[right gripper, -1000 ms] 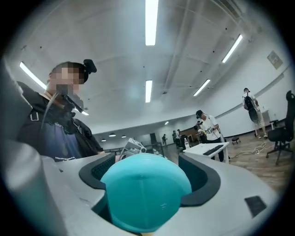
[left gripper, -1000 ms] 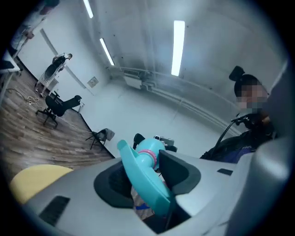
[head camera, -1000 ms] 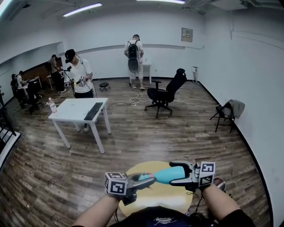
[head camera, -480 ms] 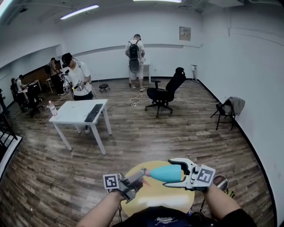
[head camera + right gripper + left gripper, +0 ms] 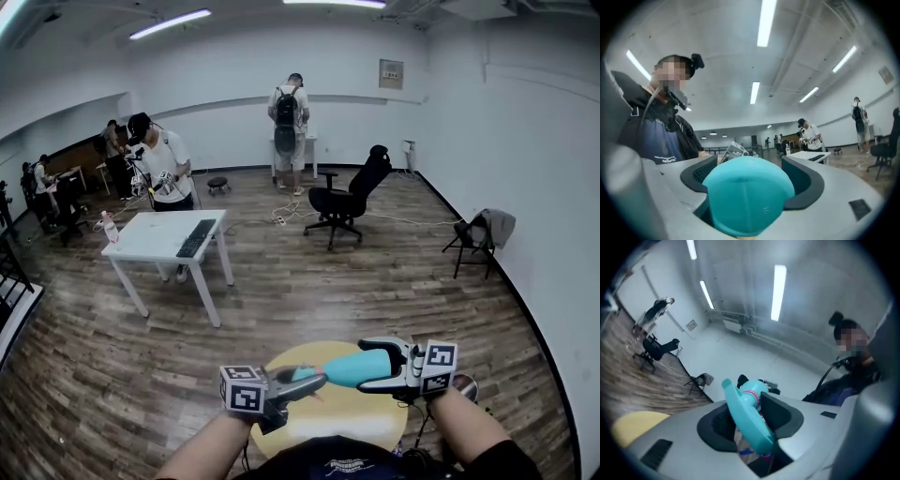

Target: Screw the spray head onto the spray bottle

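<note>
Head view, bottom centre: the right gripper (image 5: 366,367) clamps the teal spray bottle (image 5: 345,370) lying level, neck pointing left toward the spray head (image 5: 303,375). The left gripper (image 5: 316,383) is closing, apparently already gripping it.

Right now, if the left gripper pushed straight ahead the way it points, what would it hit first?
Probably the teal spray bottle in the right gripper, straight ahead. The left gripper has the spray head between its closing jaws.
</note>
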Available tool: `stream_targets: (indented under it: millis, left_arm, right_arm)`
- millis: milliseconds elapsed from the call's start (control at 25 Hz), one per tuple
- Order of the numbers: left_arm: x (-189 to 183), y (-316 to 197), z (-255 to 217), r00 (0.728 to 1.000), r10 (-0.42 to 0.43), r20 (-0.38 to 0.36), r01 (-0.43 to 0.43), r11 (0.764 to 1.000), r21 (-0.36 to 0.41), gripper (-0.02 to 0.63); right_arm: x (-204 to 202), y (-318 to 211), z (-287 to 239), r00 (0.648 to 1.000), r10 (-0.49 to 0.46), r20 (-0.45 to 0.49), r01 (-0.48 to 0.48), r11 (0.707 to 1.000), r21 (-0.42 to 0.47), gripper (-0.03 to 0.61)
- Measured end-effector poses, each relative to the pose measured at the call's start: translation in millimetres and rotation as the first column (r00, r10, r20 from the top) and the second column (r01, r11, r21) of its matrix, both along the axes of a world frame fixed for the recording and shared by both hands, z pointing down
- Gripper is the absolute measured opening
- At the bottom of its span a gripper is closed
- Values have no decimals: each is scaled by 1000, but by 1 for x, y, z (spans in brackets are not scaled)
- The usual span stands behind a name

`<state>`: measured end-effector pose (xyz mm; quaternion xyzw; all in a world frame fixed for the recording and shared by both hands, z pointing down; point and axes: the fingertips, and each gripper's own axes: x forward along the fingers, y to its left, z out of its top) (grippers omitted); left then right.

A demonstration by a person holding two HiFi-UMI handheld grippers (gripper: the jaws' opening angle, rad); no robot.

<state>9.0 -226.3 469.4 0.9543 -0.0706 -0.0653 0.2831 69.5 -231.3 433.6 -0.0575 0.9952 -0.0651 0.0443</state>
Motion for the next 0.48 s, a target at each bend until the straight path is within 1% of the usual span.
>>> stream_targets:
  millis: [40, 80, 120, 160, 240, 280, 320, 360, 400, 440, 480]
  left_arm:
    - [3, 1, 4, 996, -3, 88, -1, 999, 42, 178]
    - [5, 2, 7, 989, -4, 149, -6, 998, 69, 180]
    - [4, 3, 9, 983, -3, 183, -13, 996, 84, 183]
    - [3, 3, 10, 981, -2, 195, -16, 996, 91, 183]
    - [-2, 4, 13, 984, 0, 175, -15, 997, 82, 183]
    - [-3, 3, 14, 989, 1, 145, -10, 998, 61, 184]
    - [-5, 1, 14, 995, -1, 99, -1, 1000, 23, 184]
    - [-8, -4, 14, 999, -9, 36, 10, 999, -31, 186]
    - [-14, -10, 14, 999, -26, -45, 21, 994, -104, 200]
    - [-22, -18, 14, 988, -53, -143, 24, 980, -195, 211]
    - [-34, -28, 15, 964, -89, -251, 12, 956, -293, 290]
  right_arm:
    - [2, -2, 4, 1000, -8, 20, 9, 999, -42, 439]
    - [3, -2, 9, 1000, -11, 30, 13, 998, -64, 439]
    - [2, -2, 12, 999, -10, 32, 13, 997, -74, 439]
    - [0, -2, 15, 1000, -9, 30, 11, 997, -76, 439]
    - [-5, -1, 16, 1000, -7, 21, 9, 997, -78, 439]
    - [-7, 0, 15, 1000, -2, 12, 2, 997, -77, 439]
    - [-9, 0, 13, 1000, 12, -4, -12, 998, -64, 439]
    - [-11, 0, 10, 999, 36, -31, -36, 999, -24, 439]
    - [-14, 3, 8, 995, 67, -72, -63, 997, 52, 439]
    - [-18, 8, 5, 987, 99, -126, -78, 983, 164, 440]
    - [-23, 16, 3, 973, 129, -189, -70, 954, 292, 440]
